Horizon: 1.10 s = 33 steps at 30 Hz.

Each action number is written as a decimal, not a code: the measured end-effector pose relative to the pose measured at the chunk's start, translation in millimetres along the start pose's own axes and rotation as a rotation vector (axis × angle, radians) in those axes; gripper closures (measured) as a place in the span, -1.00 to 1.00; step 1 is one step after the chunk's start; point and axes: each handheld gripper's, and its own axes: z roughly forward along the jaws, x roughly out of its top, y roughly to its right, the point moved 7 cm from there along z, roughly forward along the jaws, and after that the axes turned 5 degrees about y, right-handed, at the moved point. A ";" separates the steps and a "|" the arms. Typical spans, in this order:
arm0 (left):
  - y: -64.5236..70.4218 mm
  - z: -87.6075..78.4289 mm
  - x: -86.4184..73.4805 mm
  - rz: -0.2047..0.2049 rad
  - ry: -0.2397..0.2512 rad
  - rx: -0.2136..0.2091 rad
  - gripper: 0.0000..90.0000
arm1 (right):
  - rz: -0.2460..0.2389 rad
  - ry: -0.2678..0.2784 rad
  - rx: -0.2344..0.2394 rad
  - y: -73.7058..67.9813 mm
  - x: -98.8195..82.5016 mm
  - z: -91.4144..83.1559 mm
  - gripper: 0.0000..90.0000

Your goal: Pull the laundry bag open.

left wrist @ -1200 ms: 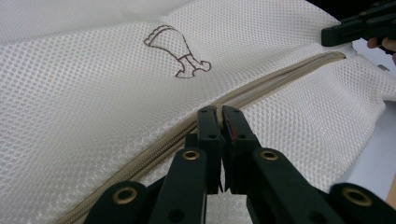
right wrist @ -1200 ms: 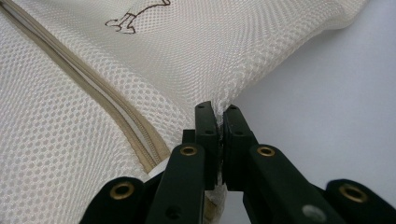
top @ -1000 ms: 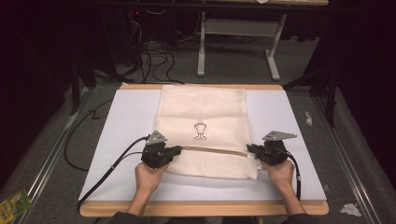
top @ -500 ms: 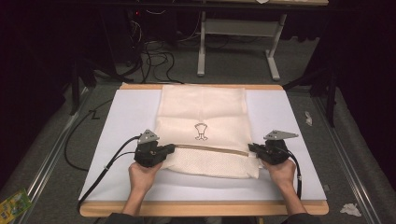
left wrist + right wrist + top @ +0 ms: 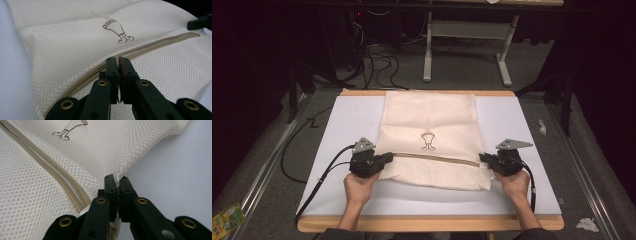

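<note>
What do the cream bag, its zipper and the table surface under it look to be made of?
The bag looks like matte synthetic mesh fabric: a fine honeycomb of holes shows up close. Its zipper seems to have a beige woven tape with pale, probably plastic, teeth. The table carries a smooth, matte white sheet, likely paper or plastic, over a board with a wood-coloured edge.

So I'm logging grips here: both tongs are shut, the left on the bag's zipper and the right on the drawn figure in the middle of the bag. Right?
Not quite. The right tongs are shut on the bag's side edge, near the zipper's end, as the right gripper view shows; the figure is untouched. The left tongs are indeed shut on the zipper.
</note>
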 end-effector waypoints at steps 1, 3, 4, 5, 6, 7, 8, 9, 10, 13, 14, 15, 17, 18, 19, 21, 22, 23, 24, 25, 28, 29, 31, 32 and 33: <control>-0.6 -0.6 -0.2 0.004 -0.002 0.006 0.94 | 0.000 0.002 -0.002 -0.4 0.4 0.2 0.96; -1.7 -1.6 -0.4 0.000 0.000 0.008 0.94 | 0.001 0.000 -0.002 -1.0 0.5 0.5 0.96; -2.8 -2.3 -0.5 0.004 0.000 0.013 0.94 | -0.006 0.001 -0.003 -0.8 0.6 1.0 0.96; -3.5 -3.0 -0.4 0.004 0.000 0.018 0.94 | -0.007 -0.001 -0.004 -0.6 0.5 0.9 0.96; -4.0 -3.5 -0.3 0.007 -0.001 0.020 0.94 | -0.001 -0.001 -0.003 -0.4 0.5 0.6 0.96; -4.9 -4.4 0.1 0.009 -0.001 0.024 0.94 | -0.001 0.001 -0.005 0.0 0.5 0.5 0.96; -5.5 -5.5 0.5 0.009 -0.001 0.029 0.94 | 0.000 0.002 -0.005 0.6 0.4 0.1 0.96; -6.0 -6.4 1.0 0.009 0.000 0.031 0.94 | 0.000 -0.001 -0.008 0.9 0.3 -0.2 0.96; -6.9 -7.7 1.6 0.009 0.002 0.033 0.94 | 0.001 -0.004 -0.009 1.2 0.2 -0.6 0.96; -10.6 -10.3 1.2 0.000 0.005 0.039 0.94 | 0.004 0.001 -0.010 1.8 0.2 -0.9 0.96; -12.2 -11.1 0.7 -0.002 0.006 0.045 0.94 | 0.004 0.000 -0.008 1.9 0.1 -0.8 0.96; -13.5 -12.0 0.2 -0.006 0.009 0.047 0.94 | 0.002 -0.002 -0.011 2.4 0.0 -0.9 0.96; -15.8 -13.8 -0.7 -0.011 0.008 0.053 0.94 | 0.003 0.002 -0.011 2.9 0.2 -0.9 0.96; -17.2 -14.9 -0.8 -0.011 0.010 0.058 0.94 | 0.003 0.000 -0.010 3.0 0.1 -1.0 0.96; -18.5 -16.5 -0.6 -0.013 0.010 0.061 0.94 | 0.001 0.000 -0.012 3.2 0.1 -0.9 0.96; -21.1 -19.5 -0.2 -0.014 0.013 0.070 0.94 | 0.001 0.002 -0.013 3.9 0.4 -1.0 0.96; -22.5 -20.9 -0.2 -0.016 0.015 0.074 0.94 | 0.003 0.004 -0.012 4.0 0.4 -1.1 0.96; -24.0 -22.1 -0.2 -0.014 0.014 0.081 0.94 | 0.001 0.004 -0.013 4.1 0.4 -1.0 0.96; -25.7 -23.5 -0.4 -0.007 0.014 0.095 0.94 | 0.000 0.003 -0.014 4.1 0.3 -0.9 0.96; -26.3 -24.3 -0.4 -0.009 0.015 0.096 0.94 | 0.001 0.004 -0.016 4.7 0.4 -0.9 0.96; -28.4 -25.8 -0.8 -0.018 0.017 0.094 0.94 | 0.008 0.004 -0.019 5.6 0.2 -1.1 0.96; -28.7 -25.8 -1.1 -0.017 0.016 0.094 0.94 | 0.007 0.003 -0.016 5.4 0.3 -1.1 0.96; -29.3 -25.3 -1.9 -0.013 0.012 0.101 0.94 | 0.008 0.005 -0.018 5.0 1.0 -1.0 0.96; -29.9 -25.1 -2.3 -0.012 0.009 0.101 0.94 | 0.006 0.007 -0.018 5.1 1.2 -0.9 0.96; -30.7 -25.1 -2.5 -0.009 0.008 0.110 0.94 | 0.007 0.007 -0.019 5.1 1.3 -0.6 0.96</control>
